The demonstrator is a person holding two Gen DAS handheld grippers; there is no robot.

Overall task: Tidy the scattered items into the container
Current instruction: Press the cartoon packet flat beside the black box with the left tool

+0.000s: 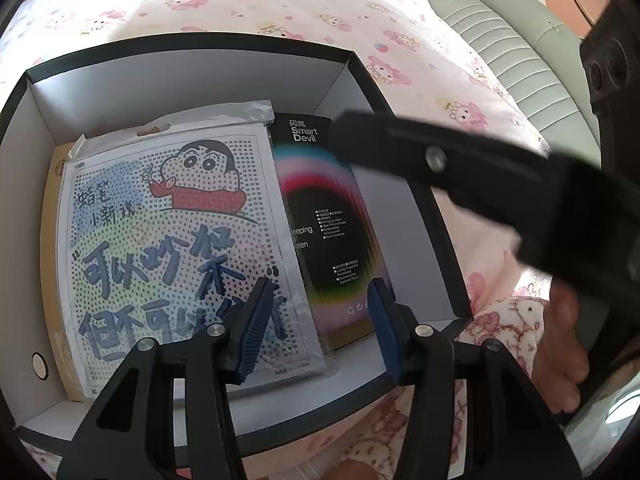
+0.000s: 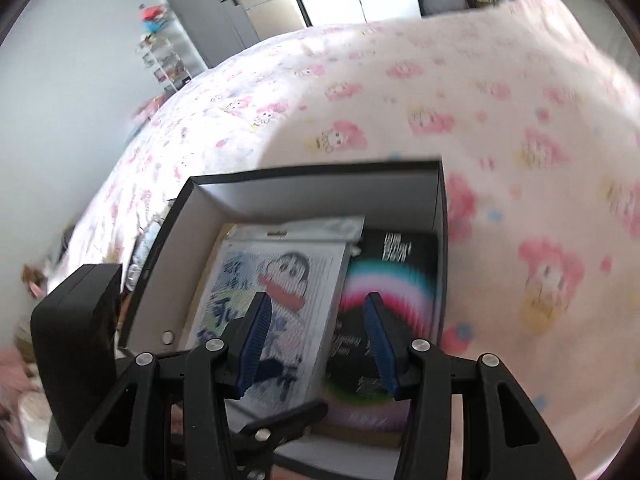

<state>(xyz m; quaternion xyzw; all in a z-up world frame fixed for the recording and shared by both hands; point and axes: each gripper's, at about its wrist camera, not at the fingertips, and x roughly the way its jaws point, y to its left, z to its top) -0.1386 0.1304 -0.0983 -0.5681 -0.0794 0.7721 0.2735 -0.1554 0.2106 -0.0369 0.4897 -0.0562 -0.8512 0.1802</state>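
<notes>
We see an open rectangular cardboard box [image 1: 48,128], dark outside, plain white inside, sitting on a bed with a soft pink cartoon-print sheet [image 1: 280,4].

Two flat items lie side by side on the box floor:
- 9 o'clock side: cartoon pegboard sheet [image 1: 172,240] in a clear, crinkly plastic sleeve, dotted grid, boy figure and blue lettering. A tan flat piece peeks out beneath its 9 o'clock edge; we can't tell what it is.
- 3 o'clock side: glossy black "Smart Devil" pack [image 1: 328,240] with rainbow ring print, partly tucked under the pegboard sheet's edge.

Left hand-held gripper [image 1: 320,332]: ribbed blue pads spread partway, nothing between them, hovering above the two items, touching neither.

Right hand-held gripper [image 2: 316,348]: pads also spread partway, empty, over the same box; its view is motion-blurred. From the left wrist view its black body crosses at 2–3 o'clock, with fingers [image 1: 568,360] of a person's hand at 4 o'clock.

Padded pale-green headboard [image 1: 500,40] at 1 o'clock.
</notes>
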